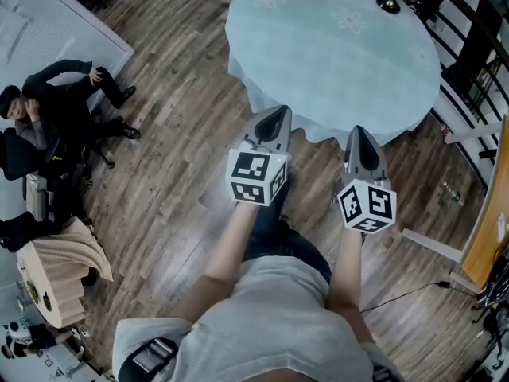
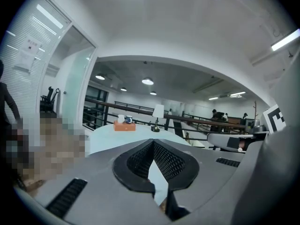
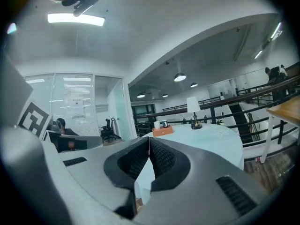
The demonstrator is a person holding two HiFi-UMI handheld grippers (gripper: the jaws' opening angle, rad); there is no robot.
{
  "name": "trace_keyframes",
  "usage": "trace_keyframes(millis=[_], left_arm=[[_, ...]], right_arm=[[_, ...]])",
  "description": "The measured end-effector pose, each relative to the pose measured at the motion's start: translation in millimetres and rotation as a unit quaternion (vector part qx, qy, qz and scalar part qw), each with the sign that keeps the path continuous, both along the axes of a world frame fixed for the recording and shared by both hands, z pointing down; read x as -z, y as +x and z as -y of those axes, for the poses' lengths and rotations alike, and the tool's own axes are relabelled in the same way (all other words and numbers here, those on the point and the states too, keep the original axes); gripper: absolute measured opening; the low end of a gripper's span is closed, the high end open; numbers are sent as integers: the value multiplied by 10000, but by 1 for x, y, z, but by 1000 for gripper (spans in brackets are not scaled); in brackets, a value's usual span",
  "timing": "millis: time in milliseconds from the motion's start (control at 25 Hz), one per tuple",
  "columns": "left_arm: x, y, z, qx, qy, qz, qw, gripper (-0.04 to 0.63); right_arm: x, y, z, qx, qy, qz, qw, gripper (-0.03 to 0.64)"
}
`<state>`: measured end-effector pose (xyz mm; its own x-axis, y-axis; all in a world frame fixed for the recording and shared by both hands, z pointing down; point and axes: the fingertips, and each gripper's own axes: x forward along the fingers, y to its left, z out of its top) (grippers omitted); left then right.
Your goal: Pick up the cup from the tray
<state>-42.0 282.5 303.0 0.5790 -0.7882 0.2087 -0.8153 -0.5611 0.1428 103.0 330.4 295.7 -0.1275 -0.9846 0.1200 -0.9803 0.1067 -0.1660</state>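
White cup (image 3: 156,124) and dark cup (image 3: 164,123) stand side by side on the orange tray (image 3: 162,131), which sits at the far edge of the round table (image 3: 211,137), across from the person holding the grippers. In both gripper views the white cup is on the left of the pair (they are small there, so whether they touch is unclear). In the head view only the near part of the tray shows, cut off by the top of the picture. A small lamp (image 3: 193,108) with a white shade stands on the same far edge, to the right of the tray. A pale blue cloth covers the table and hangs over its rim.

The left gripper (image 1: 277,116) is held over the wooden floor (image 1: 175,173), its tip just short of the table's near edge. Its jaws are pressed together with nothing between them. The right gripper (image 1: 359,134) is beside it, level with it and also just short of the near edge. Its jaws are likewise closed and empty (the ribbed pads meet along a thin line). Both grippers point across the table toward the tray, and both are well apart from it.

A seated person (image 1: 64,110) in dark clothes is off to the left, away from the table.
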Motion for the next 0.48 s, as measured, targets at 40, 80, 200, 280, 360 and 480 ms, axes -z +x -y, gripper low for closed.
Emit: trace_keyframes(millis=[40, 80, 200, 280, 360, 480], left_arm=[[-2, 4, 11, -40, -6, -9, 10000, 8], [-3, 7, 23, -74, -14, -13, 10000, 7], [-5, 10, 60, -151, -41, -22, 9999, 7], [0, 6, 87, -161, -10, -44, 9999, 7], [5, -1, 117, -127, 21, -88, 9999, 7], [12, -11, 164, -46, 36, -171, 9998, 8]], right_arm=[[-1, 4, 11, -37, -7, 4, 10000, 8], [-2, 6, 22, -65, -15, 8, 10000, 8], [-3, 8, 60, -120, -34, 16, 9999, 8], [1, 3, 88, -127, -31, 19, 9999, 8], [6, -4, 117, -104, -15, -15, 9999, 8], [15, -12, 162, -36, 20, -112, 9999, 8]])
